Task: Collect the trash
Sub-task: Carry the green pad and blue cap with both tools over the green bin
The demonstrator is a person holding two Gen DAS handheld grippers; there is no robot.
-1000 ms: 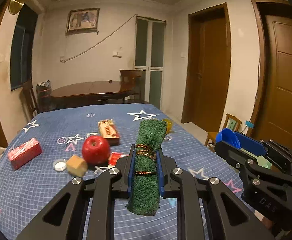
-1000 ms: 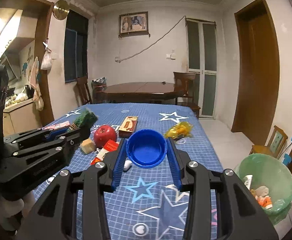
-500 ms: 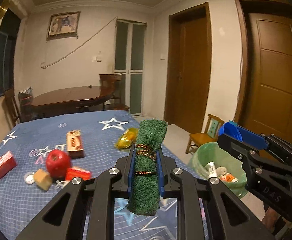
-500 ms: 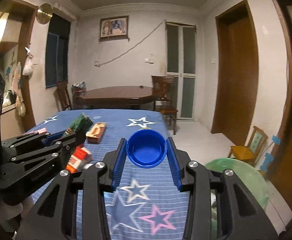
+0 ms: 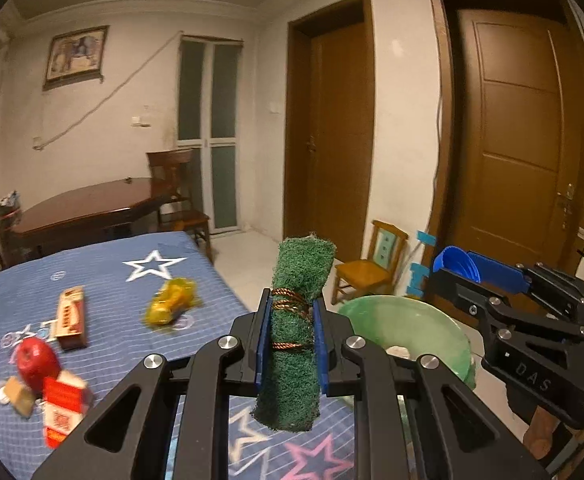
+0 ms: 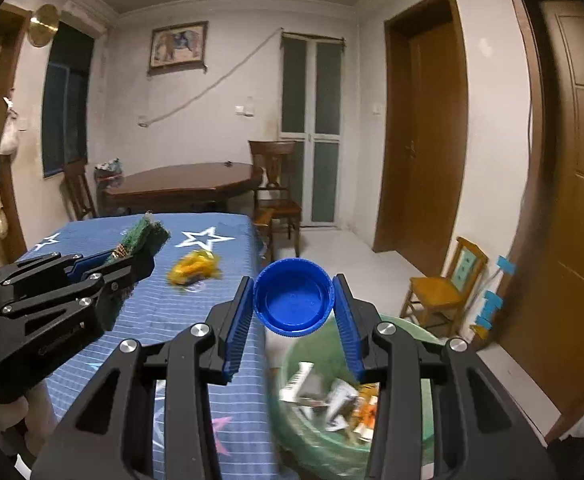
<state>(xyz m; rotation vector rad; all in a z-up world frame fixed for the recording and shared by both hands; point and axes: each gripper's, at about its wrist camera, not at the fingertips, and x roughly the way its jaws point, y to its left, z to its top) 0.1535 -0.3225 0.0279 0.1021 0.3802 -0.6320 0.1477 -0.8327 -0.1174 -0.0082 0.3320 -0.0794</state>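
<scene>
My left gripper (image 5: pixel 290 344) is shut on a rolled green scouring pad (image 5: pixel 297 332) tied with brown cord, held upright over the table's right edge. My right gripper (image 6: pixel 294 300) is shut on a blue plastic cap (image 6: pixel 294 298), held above the green trash bin (image 6: pixel 316 436), which holds several scraps. The bin also shows in the left wrist view (image 5: pixel 408 320), to the right of the pad. The right gripper shows there too (image 5: pixel 492 292), with the blue cap (image 5: pixel 454 264).
The blue star-patterned table (image 5: pixel 104 280) carries a yellow wrapper (image 5: pixel 170 304), a brown box (image 5: pixel 72 316), a red apple (image 5: pixel 36 360), a red-white packet (image 5: pixel 62 412) and a tan block (image 5: pixel 20 394). A small wooden chair (image 5: pixel 368 268) stands by the brown doors (image 5: pixel 524 140).
Both grippers have swung right, away from the table's middle toward the bin. The bin now lies under the right gripper. Both keep their hold.
</scene>
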